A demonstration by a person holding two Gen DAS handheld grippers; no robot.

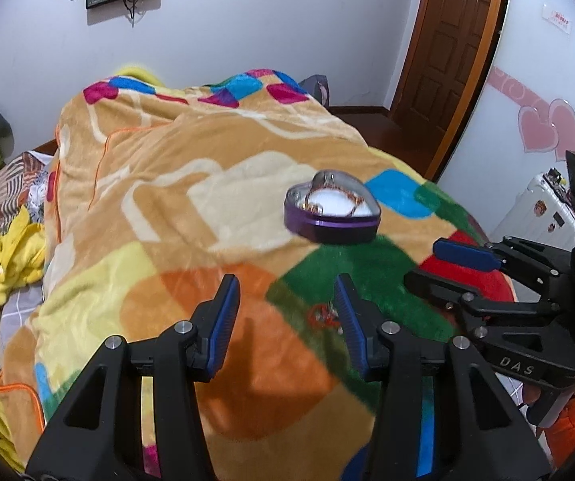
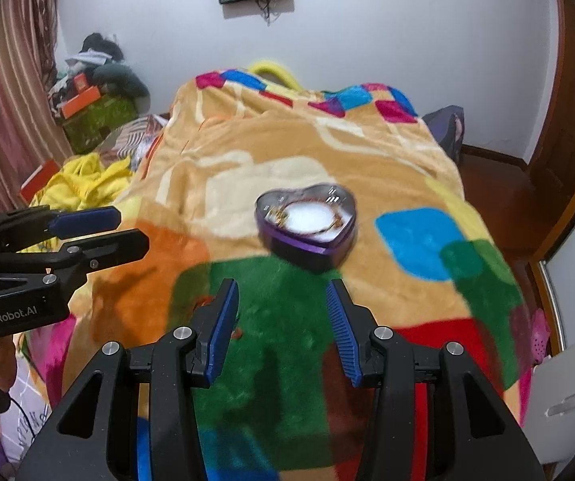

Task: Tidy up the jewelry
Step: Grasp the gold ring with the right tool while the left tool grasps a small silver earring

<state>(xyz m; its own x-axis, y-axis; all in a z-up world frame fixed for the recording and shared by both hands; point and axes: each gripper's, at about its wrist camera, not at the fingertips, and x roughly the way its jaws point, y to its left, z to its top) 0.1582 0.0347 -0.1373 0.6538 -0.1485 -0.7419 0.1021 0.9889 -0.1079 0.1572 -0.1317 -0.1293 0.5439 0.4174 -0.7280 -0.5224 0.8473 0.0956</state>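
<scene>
A purple heart-shaped tin sits open on the patchwork blanket covering the bed, with a chain coiled on its white lining. A small red trinket lies on the green patch, just beside the left gripper, whose jaws are spread and hold nothing. The right gripper hangs near the tin, jaws likewise released and bare.
</scene>
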